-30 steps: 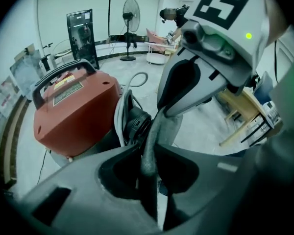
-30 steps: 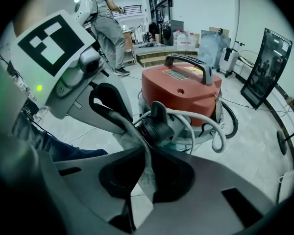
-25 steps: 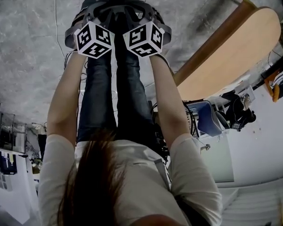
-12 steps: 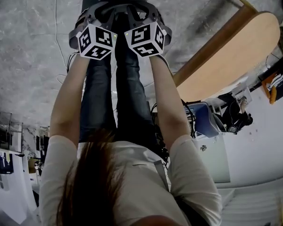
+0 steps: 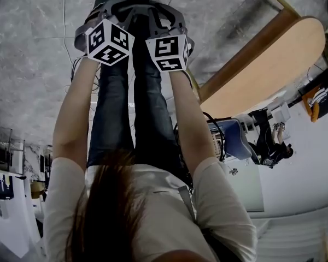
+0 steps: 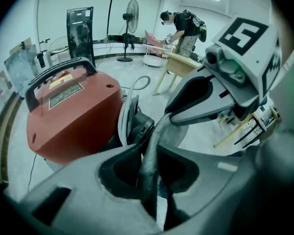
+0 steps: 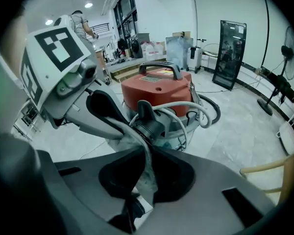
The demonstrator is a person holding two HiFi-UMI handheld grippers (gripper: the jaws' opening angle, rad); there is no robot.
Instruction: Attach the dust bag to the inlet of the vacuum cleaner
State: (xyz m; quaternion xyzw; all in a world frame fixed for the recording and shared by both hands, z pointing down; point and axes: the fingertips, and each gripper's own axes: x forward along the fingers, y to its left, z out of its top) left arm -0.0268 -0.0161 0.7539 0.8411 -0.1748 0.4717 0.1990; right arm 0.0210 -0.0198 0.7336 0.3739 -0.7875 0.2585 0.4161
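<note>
The red vacuum cleaner (image 6: 73, 114) stands on the floor in front of me, its black round inlet (image 6: 139, 126) facing my grippers. A grey fabric dust bag (image 6: 159, 131) hangs stretched between both grippers, right beside the inlet. My left gripper (image 6: 149, 155) is shut on one edge of the bag. In the right gripper view my right gripper (image 7: 146, 158) is shut on the other edge of the dust bag (image 7: 132, 136), just short of the inlet (image 7: 149, 122). In the head view only the marker cubes (image 5: 109, 41) show; the jaws and the bag are hidden behind them.
A pale hose (image 7: 198, 106) loops round the vacuum's base. A wooden table (image 5: 262, 64) stands to my right, and a wooden leg (image 7: 279, 170) is close by. Farther back are a standing fan (image 6: 131, 13), a black glass cabinet (image 6: 81, 31) and a person (image 6: 183, 26).
The right gripper's marker cube has rolled, showing a different face. Both grippers stay in place by the vacuum, each holding the bag.
</note>
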